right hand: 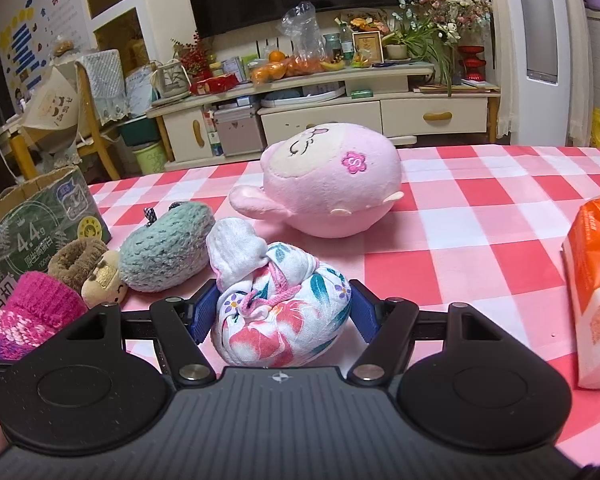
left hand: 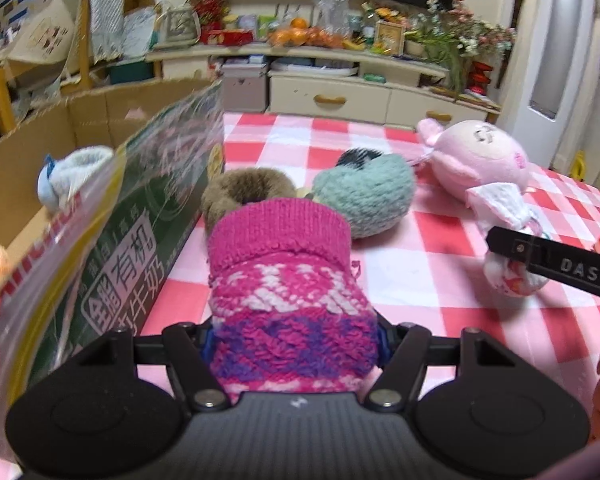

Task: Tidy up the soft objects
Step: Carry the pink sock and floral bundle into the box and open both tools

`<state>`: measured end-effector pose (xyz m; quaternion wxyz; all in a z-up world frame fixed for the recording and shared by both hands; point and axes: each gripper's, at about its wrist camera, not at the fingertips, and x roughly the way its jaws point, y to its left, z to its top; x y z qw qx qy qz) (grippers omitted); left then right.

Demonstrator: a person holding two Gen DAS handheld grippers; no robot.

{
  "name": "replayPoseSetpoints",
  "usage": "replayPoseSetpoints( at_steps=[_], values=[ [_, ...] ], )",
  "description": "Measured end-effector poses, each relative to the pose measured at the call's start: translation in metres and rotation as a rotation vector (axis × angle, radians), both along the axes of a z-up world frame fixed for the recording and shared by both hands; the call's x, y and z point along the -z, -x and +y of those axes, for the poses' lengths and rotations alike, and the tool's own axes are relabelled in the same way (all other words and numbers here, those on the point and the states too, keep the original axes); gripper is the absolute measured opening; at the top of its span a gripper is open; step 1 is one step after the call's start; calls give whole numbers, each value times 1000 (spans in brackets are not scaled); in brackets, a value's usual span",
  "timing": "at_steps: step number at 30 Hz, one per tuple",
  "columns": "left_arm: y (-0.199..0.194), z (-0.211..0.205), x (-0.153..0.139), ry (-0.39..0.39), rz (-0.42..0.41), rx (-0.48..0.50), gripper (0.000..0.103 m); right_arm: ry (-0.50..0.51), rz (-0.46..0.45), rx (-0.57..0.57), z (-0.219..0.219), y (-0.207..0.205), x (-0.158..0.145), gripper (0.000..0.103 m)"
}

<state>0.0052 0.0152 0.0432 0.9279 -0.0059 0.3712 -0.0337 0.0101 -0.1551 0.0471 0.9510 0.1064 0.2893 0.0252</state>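
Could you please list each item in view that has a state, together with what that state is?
left hand-held gripper: shut on pink sock.
right hand-held gripper: closed around floral bundle, which is knotted shut and on the table.
cardboard box: open.
pink plush: lying on its side.
teal knitted pouch: resting on tablecloth.

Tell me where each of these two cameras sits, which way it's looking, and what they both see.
Left wrist: rides on the left gripper, looking along its fingers over the checked table toward the TV cabinet; the jaws hold a pink knitted sock, a cardboard box at left.
Right wrist: rides on the right gripper, facing the same way; blue pads flank a floral cloth bundle.
Shared: the sock, the bundle, a teal knitted piece, a pink plush toy, the box. The left view also catches the right gripper's finger.
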Motion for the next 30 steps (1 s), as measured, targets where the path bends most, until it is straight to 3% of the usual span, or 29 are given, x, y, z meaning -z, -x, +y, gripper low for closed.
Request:
replayPoseSetpoints(
  at_steps=[7,30],
  values=[
    [11,0,-16,-8,-62,64,66,-34,-8,15,-1,9,-3,84],
    [30,30,-56,-13,-171,108,66,-97,-31,-5,28,29,-22,84]
  ],
)
